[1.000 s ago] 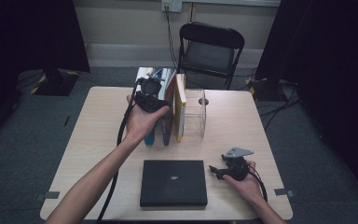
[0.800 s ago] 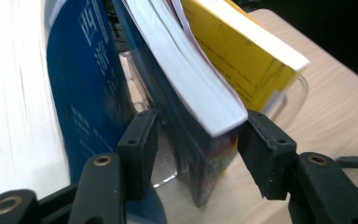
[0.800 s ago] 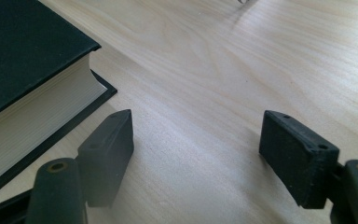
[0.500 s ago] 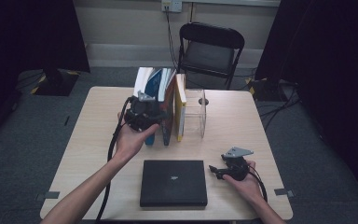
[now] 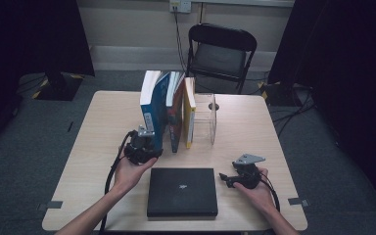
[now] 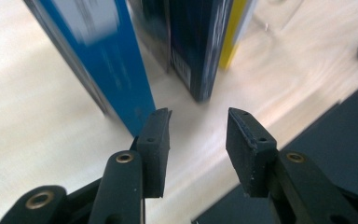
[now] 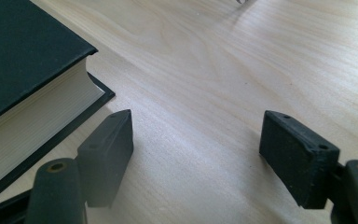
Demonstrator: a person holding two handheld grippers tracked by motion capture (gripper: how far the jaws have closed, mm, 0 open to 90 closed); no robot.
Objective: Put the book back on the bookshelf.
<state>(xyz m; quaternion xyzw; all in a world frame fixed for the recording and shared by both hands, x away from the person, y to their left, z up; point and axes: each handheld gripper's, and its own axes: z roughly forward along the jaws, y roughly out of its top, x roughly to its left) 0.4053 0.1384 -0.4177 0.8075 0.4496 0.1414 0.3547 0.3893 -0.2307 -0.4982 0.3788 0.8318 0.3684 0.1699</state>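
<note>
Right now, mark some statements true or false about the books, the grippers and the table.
1. A black book lies flat on the table. True.
2. The left gripper grips the blue book. False: its jaws, which have just been closing, have nothing between them; the blue book stands just beside one jaw.
3. The right gripper is open over bare wood beside the black book. True.
4. The yellow book lies flat. False: it stands upright in the row of books.
5. A clear stand sits to the right of the row. True.
</note>
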